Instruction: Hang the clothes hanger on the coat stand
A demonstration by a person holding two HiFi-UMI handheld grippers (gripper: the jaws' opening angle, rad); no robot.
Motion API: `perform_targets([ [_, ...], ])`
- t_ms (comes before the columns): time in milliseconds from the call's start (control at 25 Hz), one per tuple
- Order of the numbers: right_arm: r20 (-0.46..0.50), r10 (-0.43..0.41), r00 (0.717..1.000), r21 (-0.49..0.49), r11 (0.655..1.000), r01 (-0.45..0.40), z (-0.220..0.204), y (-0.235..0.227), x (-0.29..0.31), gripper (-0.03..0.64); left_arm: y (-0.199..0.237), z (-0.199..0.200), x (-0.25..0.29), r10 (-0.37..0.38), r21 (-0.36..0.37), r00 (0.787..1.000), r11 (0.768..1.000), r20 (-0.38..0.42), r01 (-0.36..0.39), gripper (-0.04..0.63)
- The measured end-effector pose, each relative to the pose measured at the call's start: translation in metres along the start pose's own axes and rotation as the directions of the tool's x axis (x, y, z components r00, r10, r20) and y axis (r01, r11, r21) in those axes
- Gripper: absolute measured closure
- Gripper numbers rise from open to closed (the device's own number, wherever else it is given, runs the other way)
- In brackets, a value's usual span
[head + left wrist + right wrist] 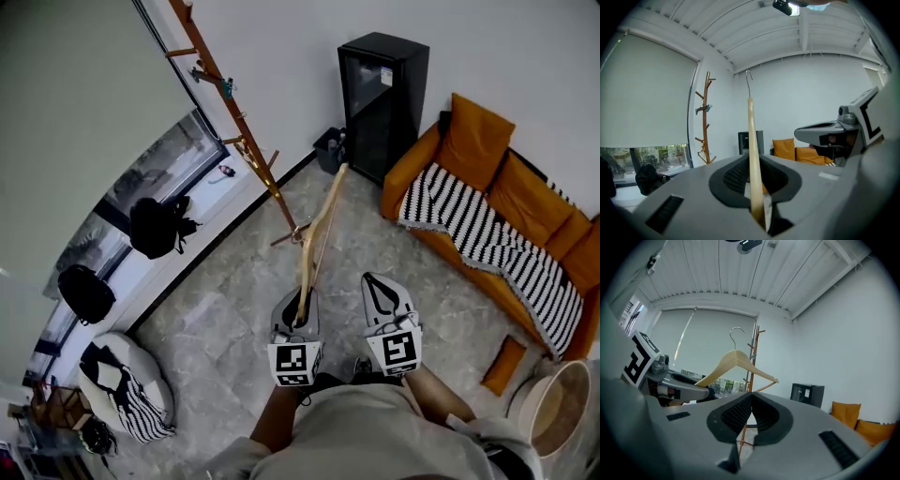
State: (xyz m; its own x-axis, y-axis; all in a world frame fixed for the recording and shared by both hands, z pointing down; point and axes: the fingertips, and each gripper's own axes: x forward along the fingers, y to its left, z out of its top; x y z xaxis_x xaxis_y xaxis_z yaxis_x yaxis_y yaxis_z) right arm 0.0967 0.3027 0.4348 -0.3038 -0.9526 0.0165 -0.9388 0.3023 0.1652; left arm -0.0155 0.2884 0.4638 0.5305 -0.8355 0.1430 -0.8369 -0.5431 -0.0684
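— Though the head view crops the top of the tall brown wooden coat stand (246, 141), where's the pale curved wooden clothes hanger (317, 234)?
— One end pinched in the left gripper (303, 305), apart from the stand.
— Left gripper view?
— Edge-on; thin wire hook.
— Right gripper view?
— Right gripper (749, 398): ribbed black jaws meet, empty.

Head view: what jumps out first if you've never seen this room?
In the middle, a pale wooden hanger sticks up from the left gripper, whose jaws are shut on its end. Beyond it, at upper left, rises a tall brown coat stand. At right sits a bright orange sofa with a black-and-white striped blanket.
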Motion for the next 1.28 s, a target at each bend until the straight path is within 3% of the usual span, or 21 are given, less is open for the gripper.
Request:
perform_targets([
  [240,-0.024,0.018,1.000,0.060,0.998,-0.017,-0.014,-0.013,0.023,0.612,0.014,0.004,0.014,0.022,0.032,0.999,0.999,-0.033,-0.021,0.537],
  [400,-0.061,0.035,0.998,0.044,0.998,-0.032,-0.027,-0.024,0.040,0.612,0.018,-0.009,0.030,0.004,0.029,0.996,1.000,-0.090,-0.002,0.537],
  [760,-0.082,0.052,0.995,0.018,0.999,-0.050,-0.030,-0.029,0.124,0.612,0.081,-0.011,0.092,-0.017,0.020,0.996,1.000,-0.083,0.019,0.537],
  [1280,-0.097,0.045,0.994,-0.012,0.999,-0.046,-0.007,-0.032,0.266,0.612,0.171,0.004,0.181,-0.151,0.025,0.985,0.988,-0.086,0.153,0.536],
])
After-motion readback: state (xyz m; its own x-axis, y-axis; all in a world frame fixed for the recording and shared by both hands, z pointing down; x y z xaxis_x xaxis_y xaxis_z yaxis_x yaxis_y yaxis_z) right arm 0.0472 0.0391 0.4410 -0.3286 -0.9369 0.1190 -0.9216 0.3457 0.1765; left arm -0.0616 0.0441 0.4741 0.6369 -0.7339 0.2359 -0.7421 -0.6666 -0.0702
